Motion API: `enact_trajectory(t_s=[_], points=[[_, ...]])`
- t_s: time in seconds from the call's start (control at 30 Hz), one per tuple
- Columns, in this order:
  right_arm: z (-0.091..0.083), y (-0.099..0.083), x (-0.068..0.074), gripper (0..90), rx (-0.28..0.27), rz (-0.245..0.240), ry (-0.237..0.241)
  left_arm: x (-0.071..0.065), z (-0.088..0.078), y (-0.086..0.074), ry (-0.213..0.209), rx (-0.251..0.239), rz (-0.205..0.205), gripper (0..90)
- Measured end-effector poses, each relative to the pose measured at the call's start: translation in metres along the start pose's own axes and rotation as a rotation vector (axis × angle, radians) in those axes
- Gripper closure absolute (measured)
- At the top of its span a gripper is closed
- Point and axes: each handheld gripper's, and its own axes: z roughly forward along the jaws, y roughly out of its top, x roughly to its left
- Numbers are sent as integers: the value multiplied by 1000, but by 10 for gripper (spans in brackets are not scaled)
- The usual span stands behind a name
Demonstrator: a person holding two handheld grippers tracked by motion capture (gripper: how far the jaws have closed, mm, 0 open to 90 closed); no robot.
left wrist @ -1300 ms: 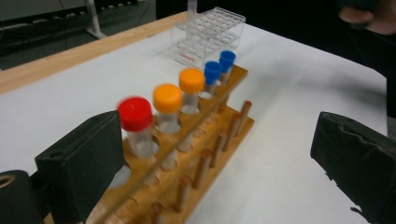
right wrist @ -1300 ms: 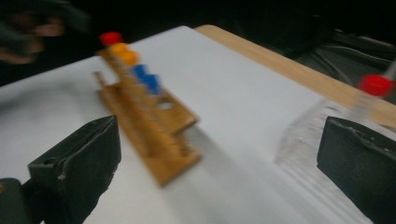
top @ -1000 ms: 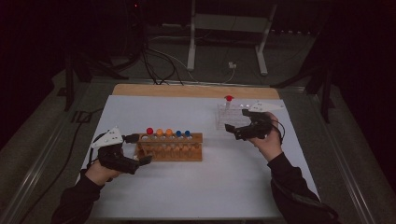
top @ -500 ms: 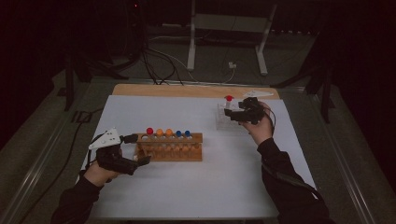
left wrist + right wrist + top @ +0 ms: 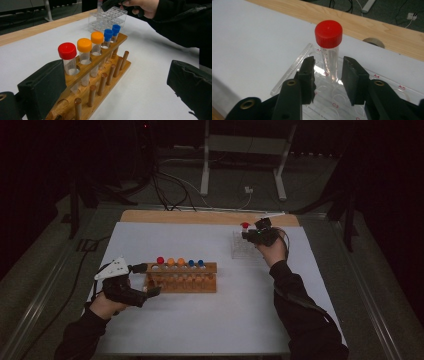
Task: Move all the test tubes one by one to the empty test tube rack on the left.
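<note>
1. A white table [image 5: 210,320] with a bare wooden strip along its far edge stands in a dark room, cables on the floor behind it.
2. The left gripper [image 5: 146,279] lies low at the near left, its jaws spread wide on either side of the end of the wooden rack [image 5: 183,277], not pressing on it.
3. The right gripper [image 5: 328,75] reaches over the clear rack [image 5: 294,66] at the far right. Its jaws have just been closing and stand close either side of the red-capped tube [image 5: 329,47], which is upright in that rack, a slight gap left.
</note>
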Motion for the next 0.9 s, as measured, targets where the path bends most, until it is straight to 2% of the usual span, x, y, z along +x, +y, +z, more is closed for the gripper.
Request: enact_trajectory(t_s=[0.3, 0.5, 0.6, 0.73, 0.9], points=[[9, 4, -1, 678, 14, 14, -16, 1, 0, 0, 4, 3, 0, 29], [13, 7, 2, 708, 18, -1, -37, 1, 0, -1, 3, 2, -3, 29], [15, 8, 4, 727, 19, -27, -61, 2, 0, -1, 6, 2, -3, 29], [14, 8, 5, 740, 19, -39, -74, 2, 0, -1, 3, 3, -5, 30], [6, 14, 7, 743, -14, -44, -73, 2, 1, -2, 4, 6, -7, 29]])
